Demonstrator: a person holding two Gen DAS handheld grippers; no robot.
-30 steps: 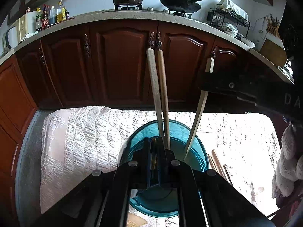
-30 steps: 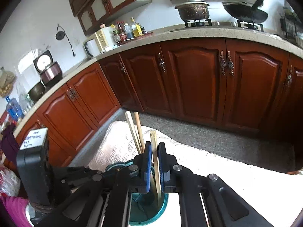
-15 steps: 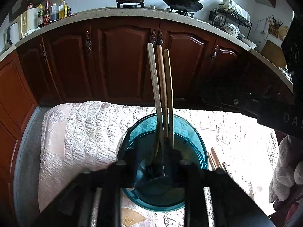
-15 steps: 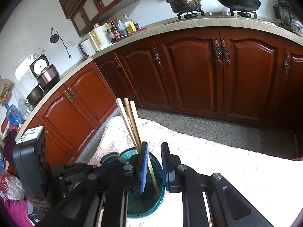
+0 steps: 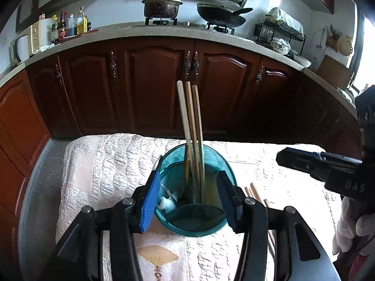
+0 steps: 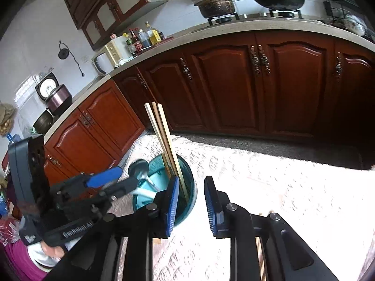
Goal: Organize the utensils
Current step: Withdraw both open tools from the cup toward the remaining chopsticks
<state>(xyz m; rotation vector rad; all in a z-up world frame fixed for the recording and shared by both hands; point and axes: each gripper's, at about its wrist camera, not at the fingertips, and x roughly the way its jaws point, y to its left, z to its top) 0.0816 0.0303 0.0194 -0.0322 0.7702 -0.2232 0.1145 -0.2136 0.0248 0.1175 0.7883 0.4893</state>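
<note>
A teal plastic cup (image 5: 211, 159) stands on the white quilted cloth (image 5: 105, 164) and holds three wooden chopsticks (image 5: 192, 121) upright, plus a fork and a white spoon low inside. My left gripper (image 5: 187, 196) is open, its blue pads either side of the cup. In the right wrist view the cup (image 6: 191, 187) and chopsticks (image 6: 164, 135) sit just left of my right gripper (image 6: 191, 201), which is open and empty. The left gripper (image 6: 112, 180) shows there at the cup's left. More chopsticks (image 5: 254, 192) lie on the cloth right of the cup.
Dark red cabinets (image 5: 152, 89) run behind the cloth under a stone counter (image 5: 164, 31) with a pot, a wok, bottles and a dish rack. The right gripper's black body (image 5: 328, 168) reaches in from the right in the left wrist view.
My right gripper let go of its chopstick, which now stands in the cup, and drew back to the right. My left gripper opened, releasing its two chopsticks into the cup.
</note>
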